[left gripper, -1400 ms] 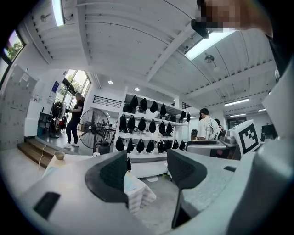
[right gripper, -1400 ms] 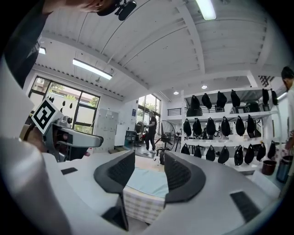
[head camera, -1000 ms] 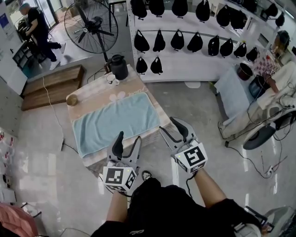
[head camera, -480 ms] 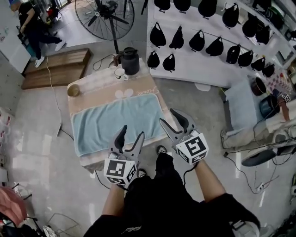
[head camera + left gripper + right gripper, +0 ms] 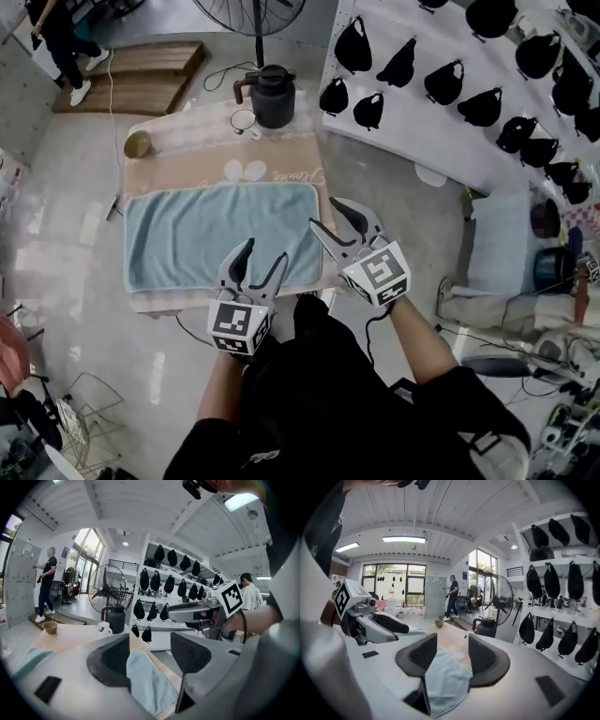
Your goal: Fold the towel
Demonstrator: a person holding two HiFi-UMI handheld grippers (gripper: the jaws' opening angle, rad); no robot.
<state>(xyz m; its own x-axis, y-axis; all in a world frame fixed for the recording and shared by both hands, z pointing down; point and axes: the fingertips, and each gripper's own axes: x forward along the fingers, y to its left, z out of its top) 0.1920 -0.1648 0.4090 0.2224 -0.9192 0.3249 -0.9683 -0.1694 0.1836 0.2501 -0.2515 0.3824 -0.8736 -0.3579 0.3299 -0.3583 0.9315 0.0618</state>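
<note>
Towel: the light blue terry towel point(image 5: 220, 234) lies spread flat in a single layer on the table point(image 5: 187, 164), which has a peach patterned cover. No fold has been made.
Towel position: its near long edge lies just ahead of and below both sets of fingers. Its left near corner is well to the left of them.
Change: against the head view of a second ago, both grippers have come forward and down. They have gone from short of the table to the towel's near right portion. The towel has not shifted on the table.
Left gripper point(image 5: 263, 253): its fingers point(image 5: 112, 656) are released and stand wide apart. Blue cloth shows beyond the gap, and nothing is pinched.
Right gripper point(image 5: 327, 214): its fingers point(image 5: 424, 651) are likewise released and empty. They hover near the towel's right short edge.
Significance: the approach looks nearly done. In my judgement the next step is to grasp the towel's right end.
Risk: open fingers could scrape the cover and bunch the towel's edge.
Surroundings: a black lidded jug point(image 5: 273, 96), a white mug point(image 5: 244, 122) and a small brown bowl point(image 5: 137, 144) stand well beyond the fingers, apart from the towel.
</note>
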